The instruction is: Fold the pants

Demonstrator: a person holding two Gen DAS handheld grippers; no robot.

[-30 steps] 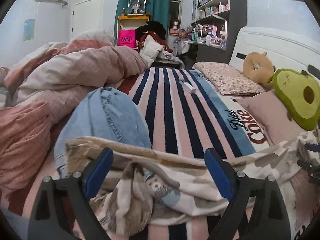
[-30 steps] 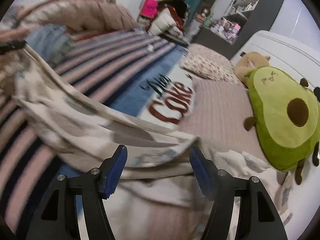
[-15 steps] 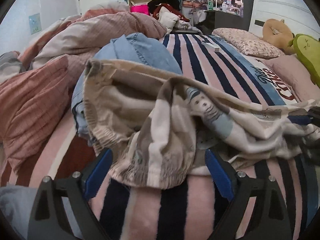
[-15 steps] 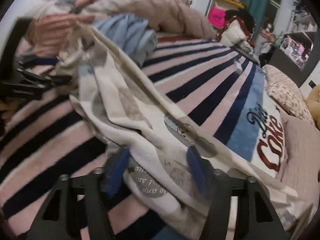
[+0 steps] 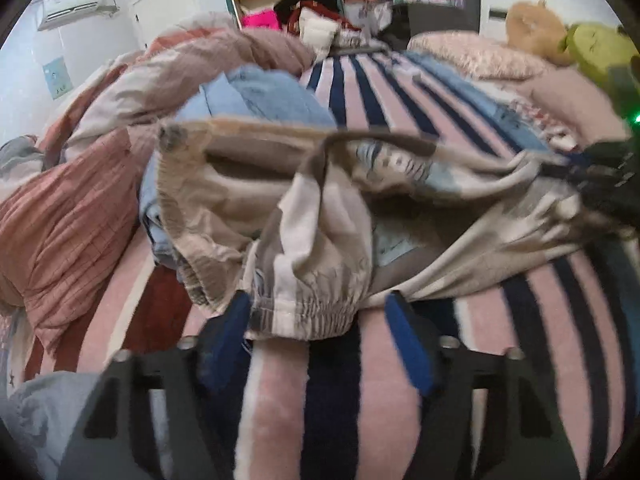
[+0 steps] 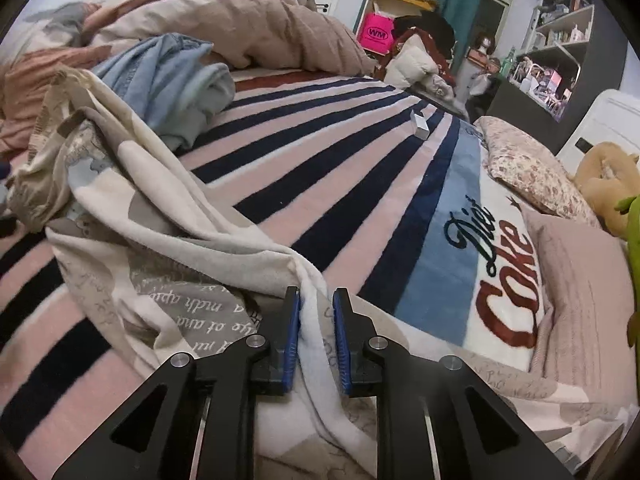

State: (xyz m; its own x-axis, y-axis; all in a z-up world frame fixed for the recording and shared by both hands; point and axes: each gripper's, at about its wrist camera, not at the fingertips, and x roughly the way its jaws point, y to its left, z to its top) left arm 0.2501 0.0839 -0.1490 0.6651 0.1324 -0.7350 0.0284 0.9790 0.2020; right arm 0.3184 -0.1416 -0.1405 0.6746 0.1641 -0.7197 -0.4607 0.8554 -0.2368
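The cream and grey printed pants (image 5: 320,216) lie bunched across the striped blanket. Their elastic waistband (image 5: 304,312) hangs between the blue fingers of my left gripper (image 5: 316,316), whose jaws stand apart around it. In the right wrist view the pants (image 6: 168,240) stretch from the far left to my right gripper (image 6: 316,312), which is shut on a fold of the cloth. The right gripper also shows dark and blurred at the right edge of the left wrist view (image 5: 600,184).
A blue denim garment (image 6: 168,76) lies just behind the pants. A crumpled pink duvet (image 5: 60,232) fills the left side. Pillows (image 6: 528,168) and plush toys (image 6: 608,180) sit at the right. A small white box (image 6: 420,124) lies on the striped blanket (image 6: 320,184).
The right gripper has closed onto a fold of the pants. The left gripper's jaws have narrowed around the waistband, and the pants sit nearer to it.
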